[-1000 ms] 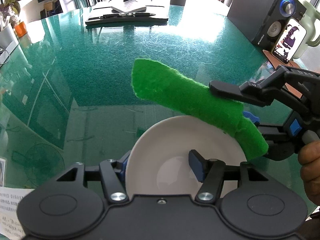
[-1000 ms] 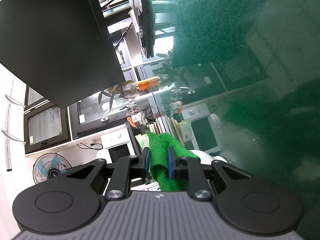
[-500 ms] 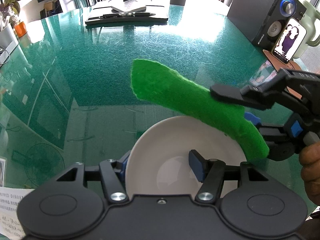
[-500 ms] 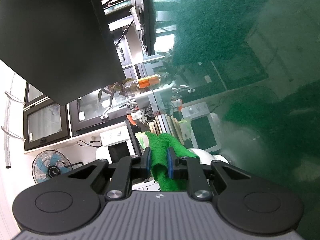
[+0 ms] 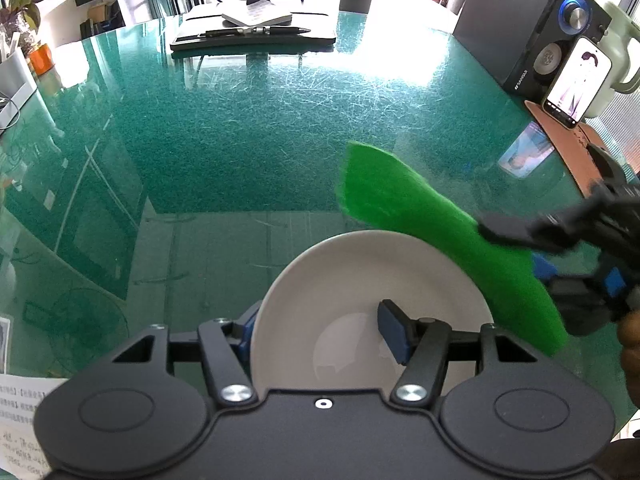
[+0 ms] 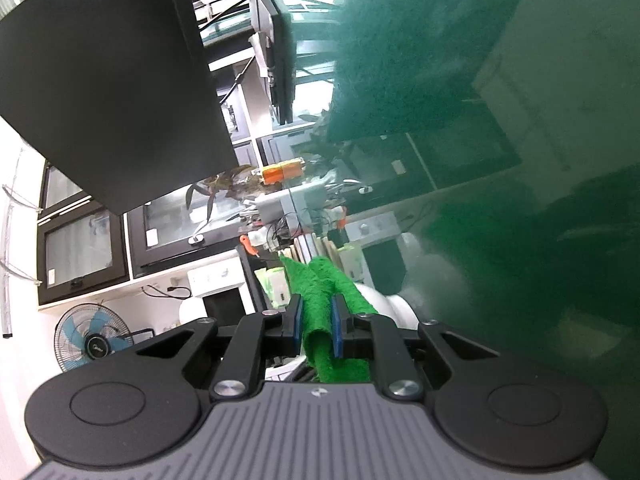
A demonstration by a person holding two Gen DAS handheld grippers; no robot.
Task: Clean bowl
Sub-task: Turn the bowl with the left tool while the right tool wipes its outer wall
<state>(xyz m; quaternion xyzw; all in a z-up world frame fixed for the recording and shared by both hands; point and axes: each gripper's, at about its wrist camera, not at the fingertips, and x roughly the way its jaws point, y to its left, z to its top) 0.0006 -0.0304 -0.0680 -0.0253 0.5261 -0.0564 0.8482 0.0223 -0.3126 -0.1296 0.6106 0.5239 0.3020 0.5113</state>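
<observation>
Since the earlier frames of the left wrist view, the green scouring pad [image 5: 436, 236] had been drawn from the centre of the frame toward the right edge, so that less of it overlapped the bowl's far rim, and the right gripper [image 5: 516, 248] carrying it was smeared with motion at the right edge. The white bowl [image 5: 360, 280] was seen in the lower middle of that view, resting on the green glass table [image 5: 240, 128] and gripped at its near rim by the left gripper [image 5: 320, 332], one blue pad outside the wall at lower left and the other inside the basin; its jaws were thus closed on the rim at a middling width. In the right wrist view, the right gripper's jaws were seen pinched narrowly on the folded pad in the lower middle of the frame, with only a sliver of the bowl visible just to the right of them. The wiping step was judged to be barely begun, since the pad hung above and beyond the rim, not against the inner surface. For the step to be done well, the free end of the pad would need to be lowered into the basin and swept around the wall, well clear of the inner pad, while the rim was held firmly so that the bowl was not slid or tipped on the slick glass.
</observation>
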